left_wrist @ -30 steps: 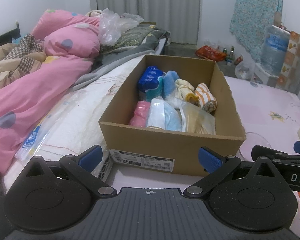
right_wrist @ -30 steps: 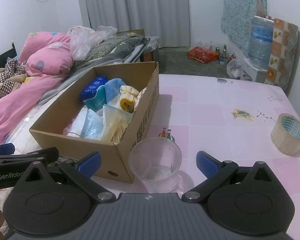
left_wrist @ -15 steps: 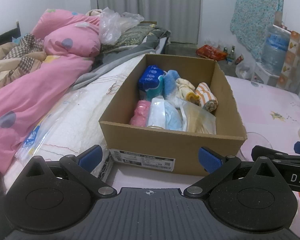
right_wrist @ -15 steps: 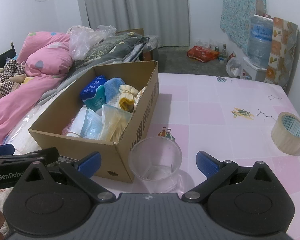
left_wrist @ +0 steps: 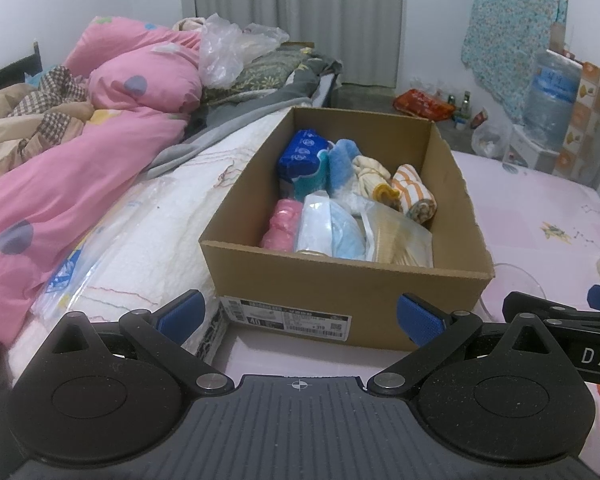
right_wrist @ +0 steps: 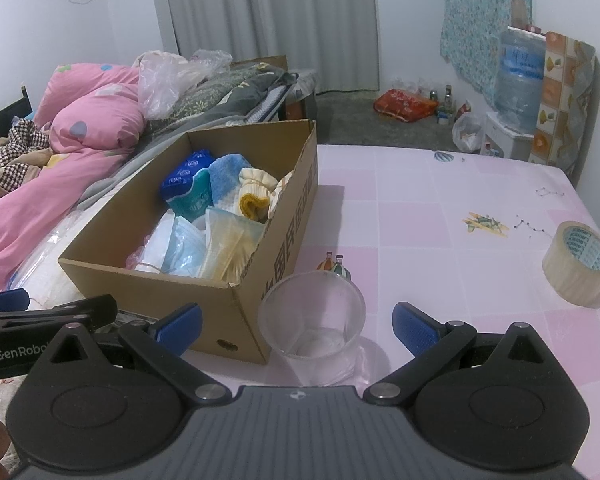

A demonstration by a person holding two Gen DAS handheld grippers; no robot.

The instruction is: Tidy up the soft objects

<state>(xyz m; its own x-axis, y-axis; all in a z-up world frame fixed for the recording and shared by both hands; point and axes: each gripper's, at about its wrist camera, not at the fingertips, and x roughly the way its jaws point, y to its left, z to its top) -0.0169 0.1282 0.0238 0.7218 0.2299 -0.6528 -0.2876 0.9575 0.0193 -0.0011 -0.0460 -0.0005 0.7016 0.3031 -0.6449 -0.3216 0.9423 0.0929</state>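
Observation:
An open cardboard box stands at the table's left edge and holds several soft things: a blue tissue pack, a blue towel, rolled yellow and orange-striped socks, a pink roll and bagged face masks. My left gripper hangs open in front of the box's near wall, nothing between its blue pads. My right gripper is open too, with a clear plastic cup standing between its fingers, untouched.
A roll of clear tape lies on the pink checked tablecloth at the right. A bed with a pink quilt and a white cover borders the box on the left. A water bottle stands at the far wall.

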